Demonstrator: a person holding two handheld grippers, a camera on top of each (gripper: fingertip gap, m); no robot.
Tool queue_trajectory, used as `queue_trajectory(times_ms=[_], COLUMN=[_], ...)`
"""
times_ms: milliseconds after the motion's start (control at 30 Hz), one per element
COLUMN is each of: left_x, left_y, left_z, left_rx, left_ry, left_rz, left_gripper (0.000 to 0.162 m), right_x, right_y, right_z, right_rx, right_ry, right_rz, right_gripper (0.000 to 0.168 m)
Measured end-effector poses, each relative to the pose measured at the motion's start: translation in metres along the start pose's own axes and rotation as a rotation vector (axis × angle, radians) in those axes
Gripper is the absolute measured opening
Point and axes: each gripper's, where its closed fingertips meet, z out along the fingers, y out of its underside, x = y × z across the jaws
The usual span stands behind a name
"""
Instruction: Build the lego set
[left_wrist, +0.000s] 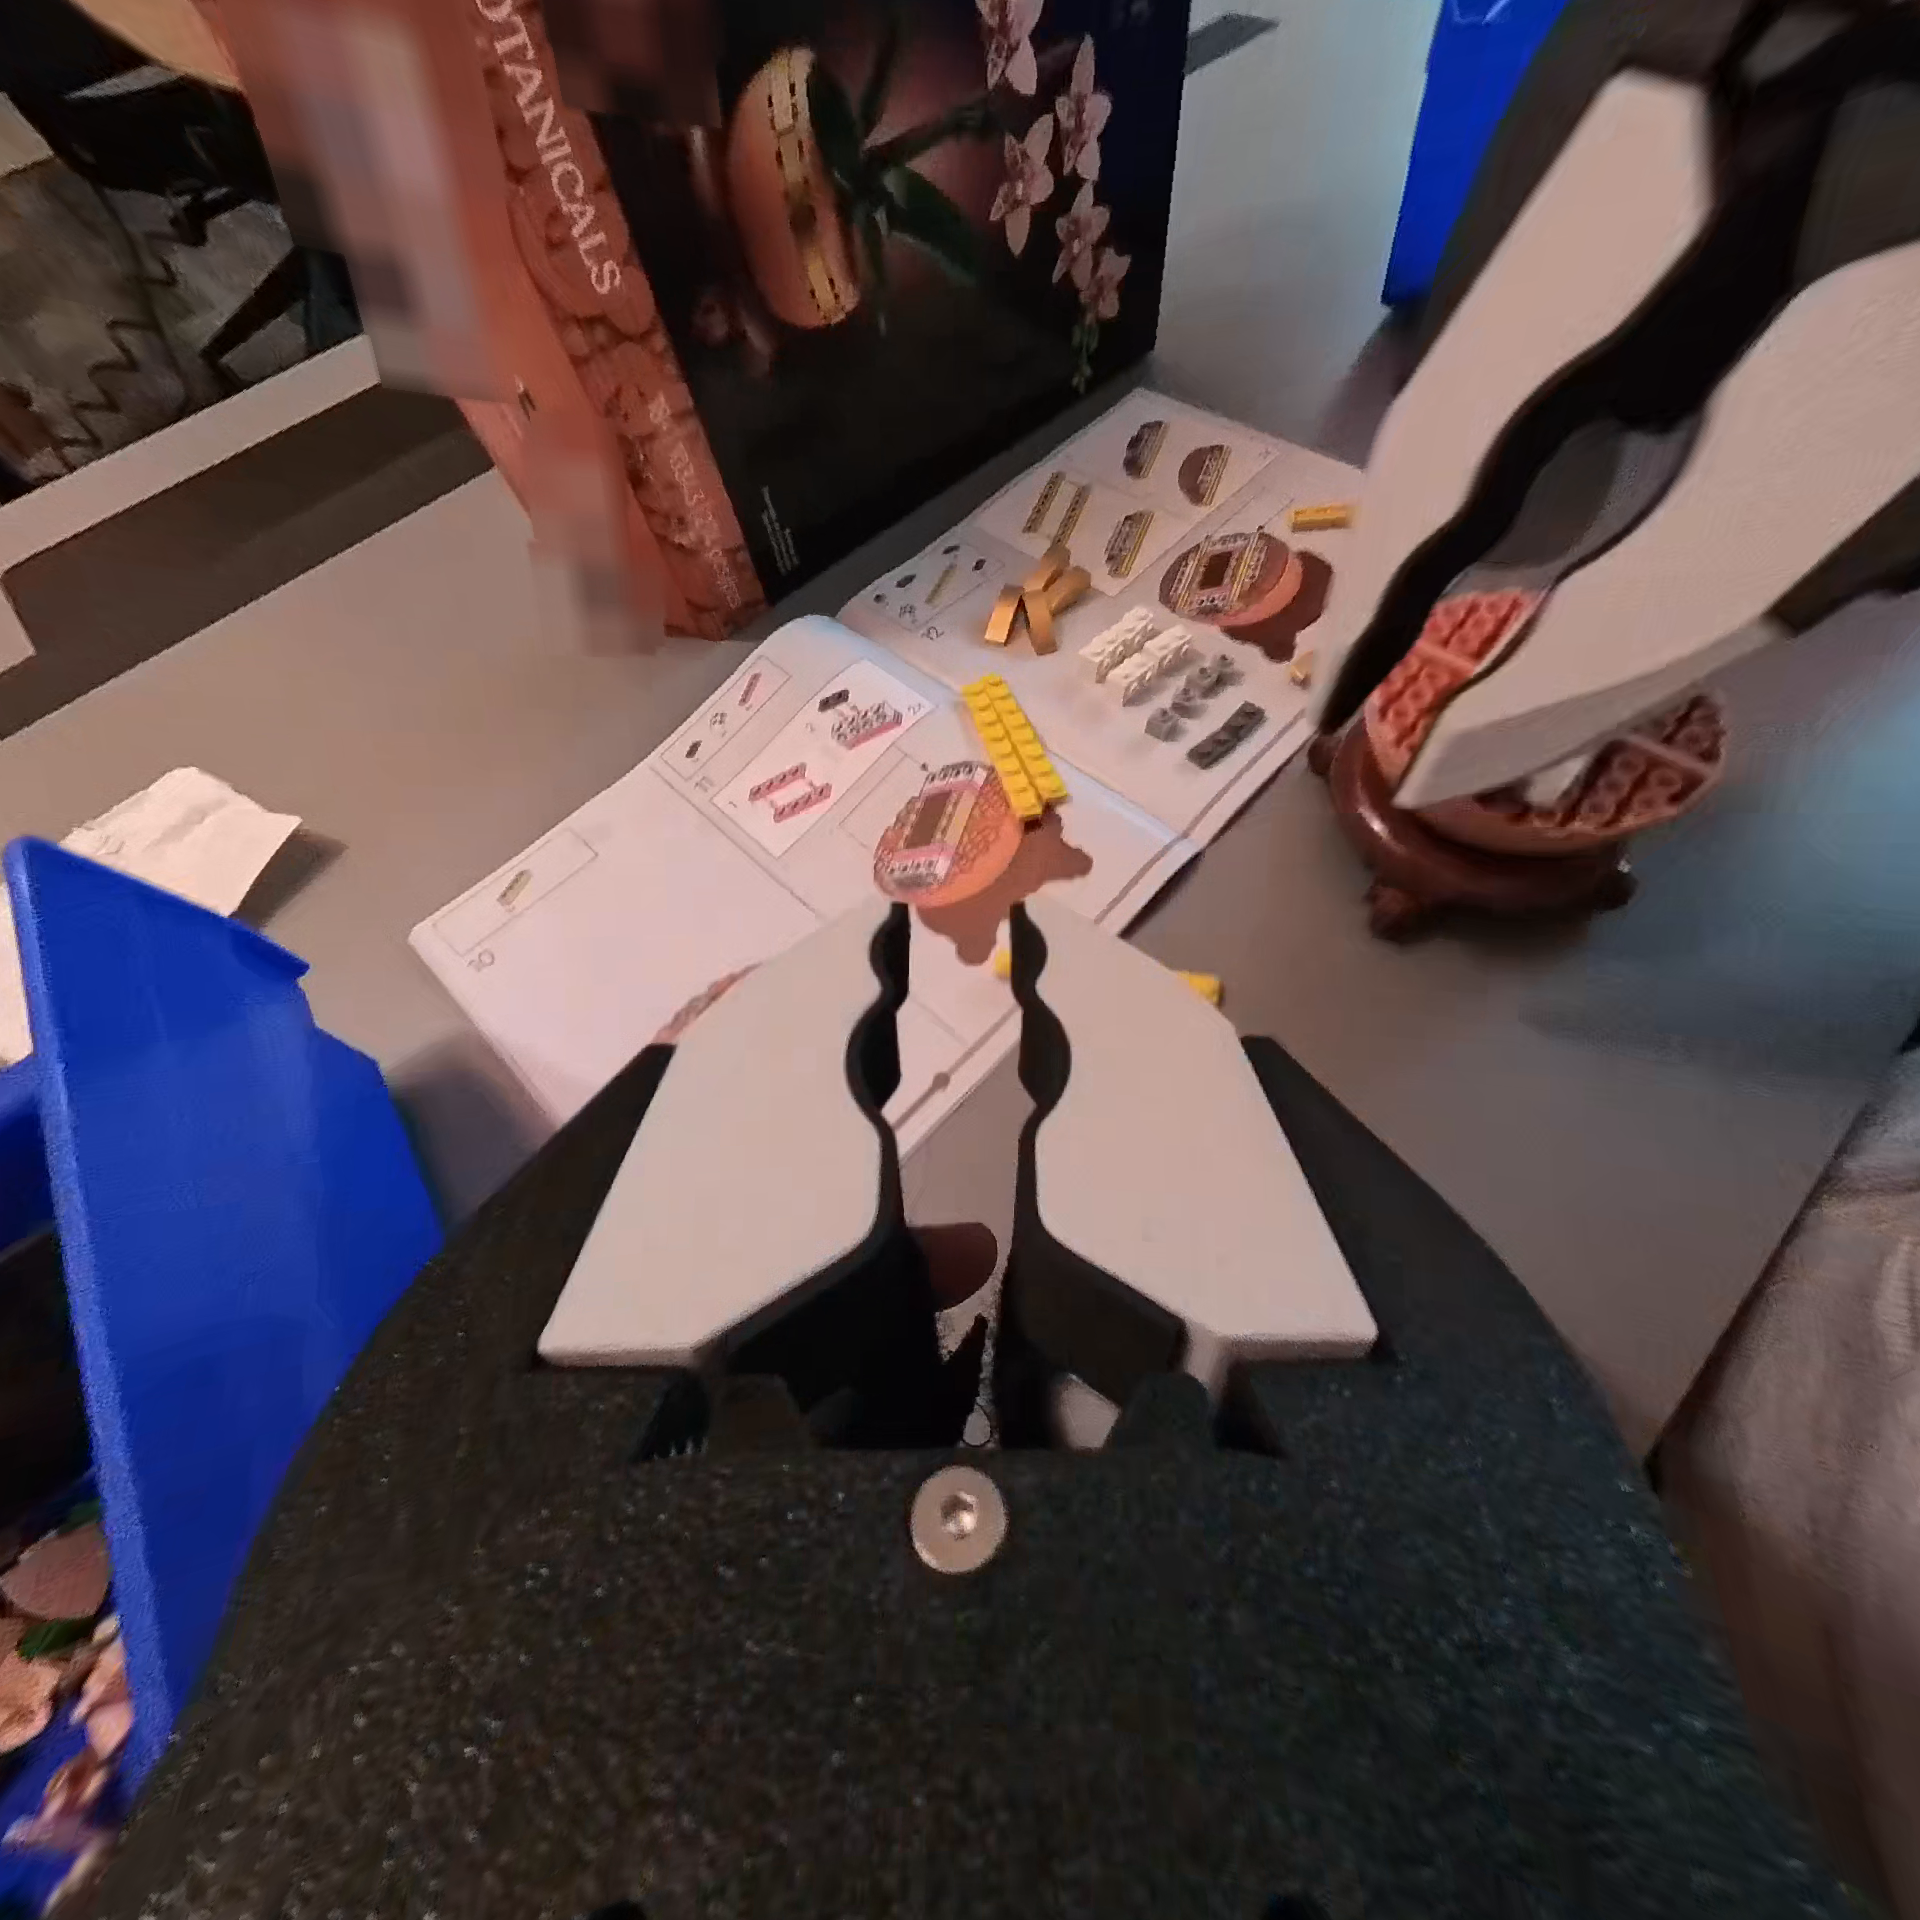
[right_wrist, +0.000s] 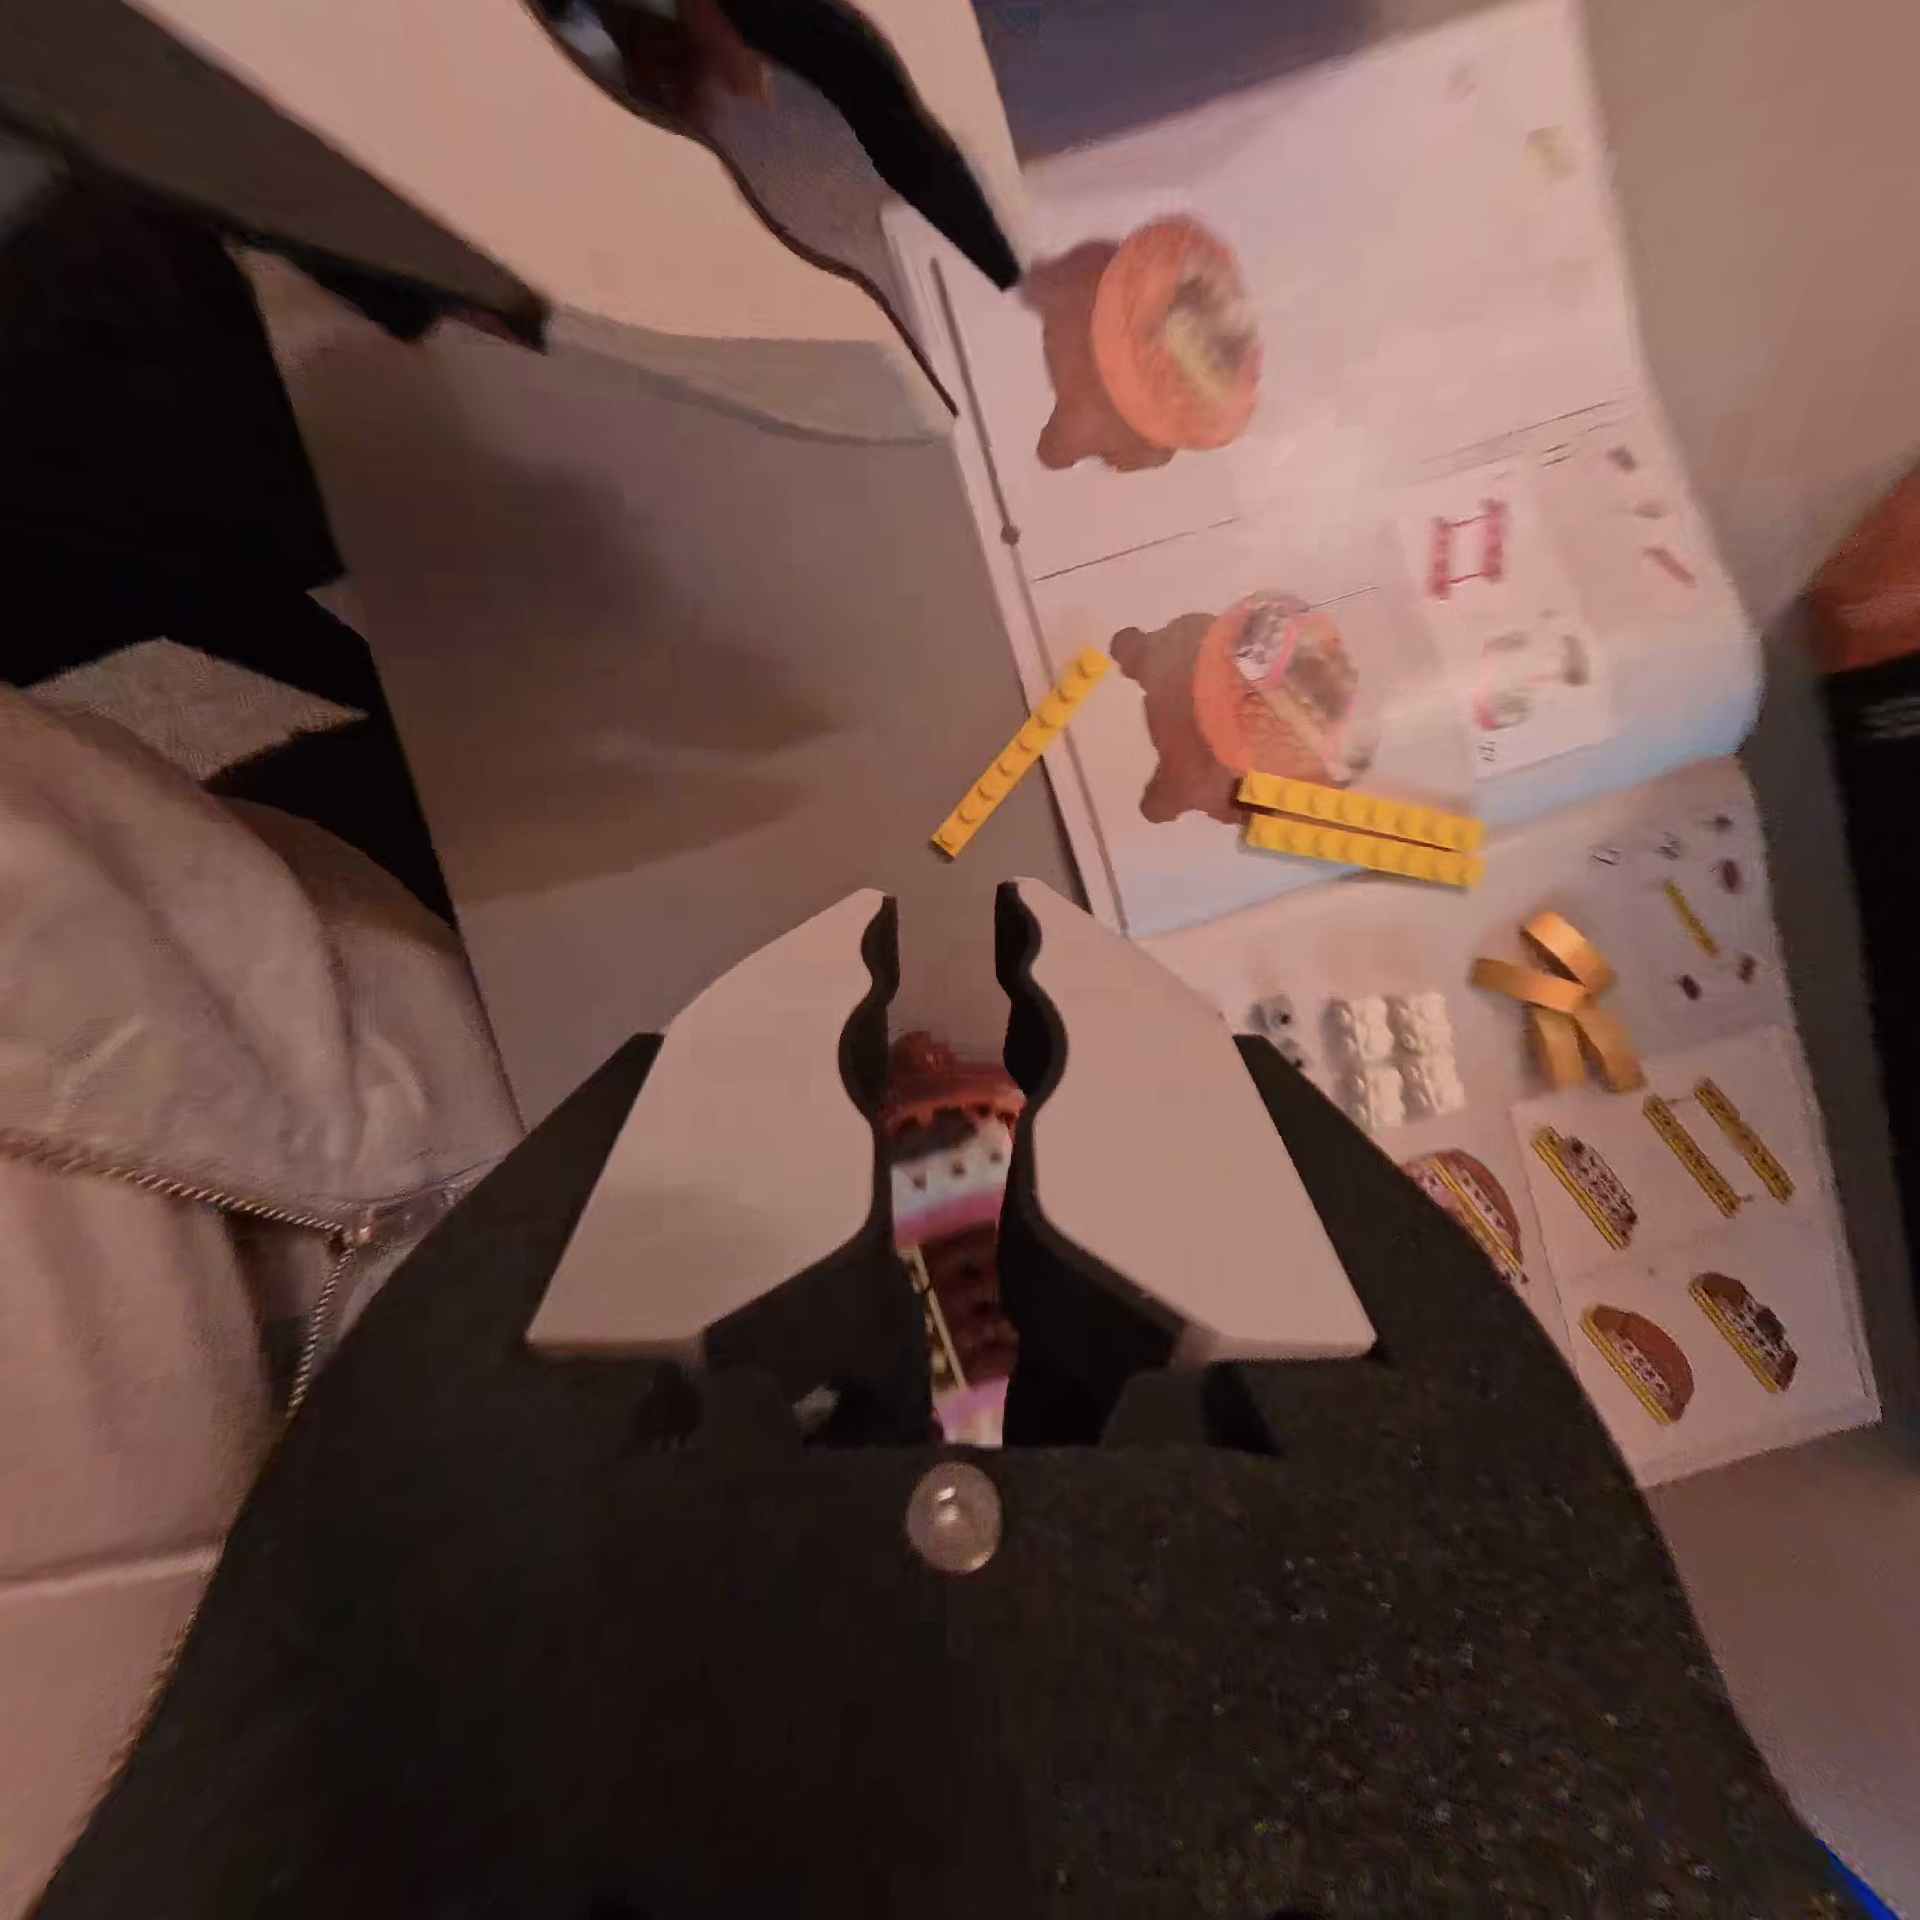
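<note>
The round brown and salmon lego model (left_wrist: 1496, 842) stands on the grey table at right. My right gripper (left_wrist: 1377, 753) lies over its top, jaws a little apart. The model (right_wrist: 945, 1101) shows through that gap behind the tips of the right gripper (right_wrist: 945, 904); I cannot tell if the pads touch it. My left gripper (left_wrist: 961, 920) is open and empty, low over the open instruction booklet (left_wrist: 644, 862). One yellow plate (right_wrist: 1023, 753) lies at the booklet's edge, and two more (right_wrist: 1361, 831) lie on the page.
Gold curved pieces (left_wrist: 1039, 603), white bricks (left_wrist: 1132, 649) and grey pieces (left_wrist: 1195, 707) lie on the booklet. The set's box (left_wrist: 883, 260) stands behind. A blue bin (left_wrist: 208, 1143) holding parts is at near left, with crumpled white paper (left_wrist: 187, 842) beyond. A pale jacket (right_wrist: 156, 1039) lies beside the table. My right fingertips sit around 8 cm from my left ones. The yellow plate (right_wrist: 1023, 753) sits 8 cm or so from the ends of my right fingers.
</note>
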Motion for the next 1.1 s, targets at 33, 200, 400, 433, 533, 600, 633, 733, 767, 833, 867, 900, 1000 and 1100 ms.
queue_trajectory(times_ms=[33,200,400,433,533,600,633,733,767,833,867,900,1000,1100], left_x=[0.000,0.007,0.010,0.012,0.017,0.019,0.020,0.023,0.024,0.027,0.030,0.033,0.054,0.078], left_y=[0.005,0.016,0.010,0.009,0.011,0.015,0.016,0.012,0.008,-0.004,-0.013,-0.023,-0.052,-0.069], left_z=[-0.002,-0.014,-0.024,-0.023,-0.020,-0.017,-0.017,-0.019,-0.021,-0.025,-0.027,-0.029,-0.037,-0.038], left_rx=[-0.017,-0.009,0.094,0.099,0.083,0.068,0.068,0.099,0.123,0.193,0.241,0.294,0.426,0.475], left_ry=[-0.008,0.022,0.074,0.082,0.089,0.091,0.099,0.133,0.150,0.202,0.240,0.286,0.437,0.503], left_rz=[0.012,0.027,-0.027,-0.025,0.003,0.003,-0.006,-0.049,-0.070,-0.129,-0.161,-0.186,-0.174,-0.044], left_gripper=[0.018,0.020,0.020,0.020,0.020,0.022,0.023,0.029,0.031,0.036,0.037,0.038,0.037,0.036], right_x=[-0.002,0.001,0.010,0.009,0.012,0.010,0.010,0.013,0.014,0.016,0.014,0.010,0.000,-0.006], right_y=[-0.003,-0.005,0.014,0.016,0.015,0.015,0.012,-0.009,-0.017,-0.031,-0.036,-0.039,-0.035,-0.020], right_z=[0.011,0.053,0.071,0.073,0.076,0.074,0.069,0.032,0.016,-0.017,-0.031,-0.045,-0.070,-0.076], right_rx=[-0.060,-0.283,-0.415,-0.422,-0.410,-0.398,-0.367,-0.193,-0.125,0.006,0.064,0.114,0.123,0.037], right_ry=[-0.020,-0.028,0.033,0.025,0.017,-0.012,-0.022,-0.070,-0.094,-0.130,-0.149,-0.175,-0.251,-0.287], right_rz=[0.002,0.009,0.050,0.050,0.024,-0.022,-0.035,-0.082,-0.116,-0.247,-0.342,-0.425,-0.545,-0.608], right_gripper=[0.017,0.021,0.024,0.022,0.007,0.007,0.007,0.007,0.007,0.007,0.007,0.007,0.007,0.007])
